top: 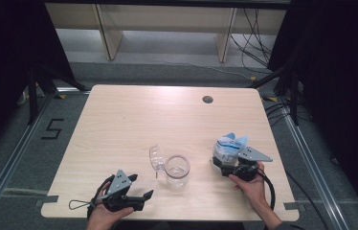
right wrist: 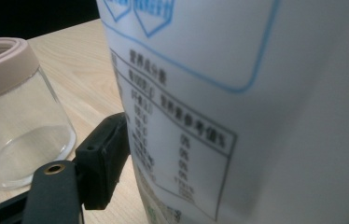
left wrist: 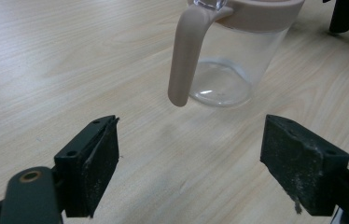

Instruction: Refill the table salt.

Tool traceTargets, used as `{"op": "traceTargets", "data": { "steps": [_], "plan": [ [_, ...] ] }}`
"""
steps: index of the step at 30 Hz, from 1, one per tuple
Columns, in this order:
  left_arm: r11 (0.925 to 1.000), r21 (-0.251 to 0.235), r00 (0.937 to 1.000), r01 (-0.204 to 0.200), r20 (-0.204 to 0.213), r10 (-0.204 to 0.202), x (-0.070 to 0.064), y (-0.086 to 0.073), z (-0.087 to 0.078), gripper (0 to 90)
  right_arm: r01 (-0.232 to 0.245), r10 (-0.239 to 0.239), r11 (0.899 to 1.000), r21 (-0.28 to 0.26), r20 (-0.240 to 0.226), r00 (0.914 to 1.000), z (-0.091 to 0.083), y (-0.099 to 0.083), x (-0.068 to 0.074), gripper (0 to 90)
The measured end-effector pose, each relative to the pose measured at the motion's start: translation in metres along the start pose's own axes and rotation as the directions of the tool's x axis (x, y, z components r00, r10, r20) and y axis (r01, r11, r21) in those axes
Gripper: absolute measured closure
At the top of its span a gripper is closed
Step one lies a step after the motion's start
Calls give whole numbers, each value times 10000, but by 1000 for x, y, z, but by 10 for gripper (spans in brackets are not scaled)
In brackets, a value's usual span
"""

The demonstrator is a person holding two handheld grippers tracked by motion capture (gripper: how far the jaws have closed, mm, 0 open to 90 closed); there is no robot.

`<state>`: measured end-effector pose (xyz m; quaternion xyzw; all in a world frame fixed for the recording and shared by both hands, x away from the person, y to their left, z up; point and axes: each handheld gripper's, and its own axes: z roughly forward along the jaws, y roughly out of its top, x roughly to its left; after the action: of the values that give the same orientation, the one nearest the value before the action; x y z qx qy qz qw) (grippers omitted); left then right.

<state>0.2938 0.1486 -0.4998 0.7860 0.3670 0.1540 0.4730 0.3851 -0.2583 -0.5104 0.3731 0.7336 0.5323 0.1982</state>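
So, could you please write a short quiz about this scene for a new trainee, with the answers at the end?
1. True or false: the left gripper is closed on the handle of the glass jar.
2. What does the right gripper hold? A) a white pouch B) the lid C) nothing
3. Where does the clear lid stand in relation to the jar's rim?

Key:
1. False; its jaws are open, short of the handle.
2. A, the white pouch with blue print.
3. It is tipped up at the left of the rim, so the jar's mouth is open.
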Motion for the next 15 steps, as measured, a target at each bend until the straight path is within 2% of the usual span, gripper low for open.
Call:
{"op": "traceTargets", "data": {
  "steps": [1,2,4,5,9,10,12,13,14,15],
  "plan": [
    [10000,17,10000,-19,5,19,0,0,0,190,232,-232,9997,21,13,9997,1,0,-2,281],
    [10000,-1,10000,-23,14,23,0,0,0,190,8,-9,10000,89,36,10000,0,-1,0,283],
    [10000,-80,10000,33,38,-33,-1,0,1,190,-29,29,10000,33,-52,10000,1,-1,0,296],
    [10000,14,10000,-16,13,16,0,0,0,190,128,-128,9999,-15,-23,9999,2,-1,-1,299],
    [10000,-77,10000,43,29,-43,-1,0,0,190,31,-31,9998,182,26,10000,2,-2,-1,302],
    [10000,-76,10000,55,32,-55,-1,0,1,189,-204,204,9997,99,-33,9998,3,-3,0,306],
    [10000,-86,10000,38,35,-38,-1,0,1,190,-127,127,9998,173,14,9999,4,-3,0,315],
    [10000,-78,10000,44,32,-44,-1,0,0,190,128,-129,9999,101,33,9999,4,-3,-2,321],
    [10000,-68,10000,41,28,-41,-1,0,0,189,113,-115,9996,242,50,9999,4,-3,-2,325],
    [10000,6,10000,-6,26,6,-1,0,0,190,134,-134,9998,116,45,9999,5,-3,-2,328]
  ]
}}
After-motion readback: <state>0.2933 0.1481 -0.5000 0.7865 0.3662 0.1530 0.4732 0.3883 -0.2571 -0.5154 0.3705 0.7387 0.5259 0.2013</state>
